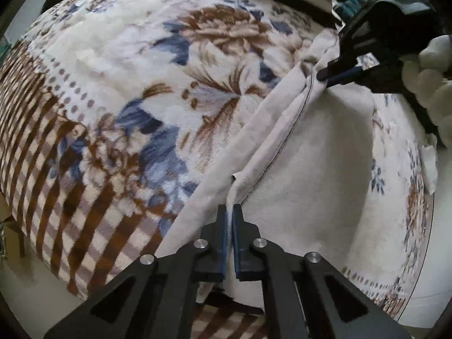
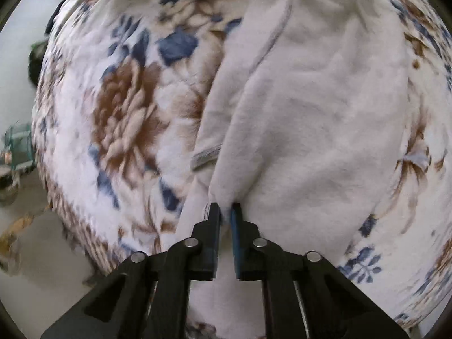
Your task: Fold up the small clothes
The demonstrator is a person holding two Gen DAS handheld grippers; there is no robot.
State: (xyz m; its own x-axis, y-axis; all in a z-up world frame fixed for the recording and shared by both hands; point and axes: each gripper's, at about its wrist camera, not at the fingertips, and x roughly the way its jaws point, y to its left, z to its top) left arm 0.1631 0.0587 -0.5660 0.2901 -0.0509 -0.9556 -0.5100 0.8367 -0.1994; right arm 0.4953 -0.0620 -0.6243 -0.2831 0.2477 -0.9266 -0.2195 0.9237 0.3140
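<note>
A small cream fleece garment (image 1: 319, 152) with a grey stitched seam lies on a floral blanket (image 1: 135, 65). My left gripper (image 1: 232, 207) is shut on a pinched fold of the garment's near edge. My right gripper (image 1: 325, 77) shows at the upper right of the left wrist view, shut on the garment's far edge. In the right wrist view the right gripper (image 2: 225, 207) pinches a fold of the same garment (image 2: 319, 107), which spreads ahead of it. A grey label (image 2: 205, 156) shows on the garment's left edge.
The blanket (image 2: 118, 107), white with brown and blue flowers and a brown checked border, covers a bed. A white gloved hand (image 1: 429, 73) holds the right gripper. Pale floor (image 2: 34, 254) and a green-framed object (image 2: 19, 144) lie off the bed's left side.
</note>
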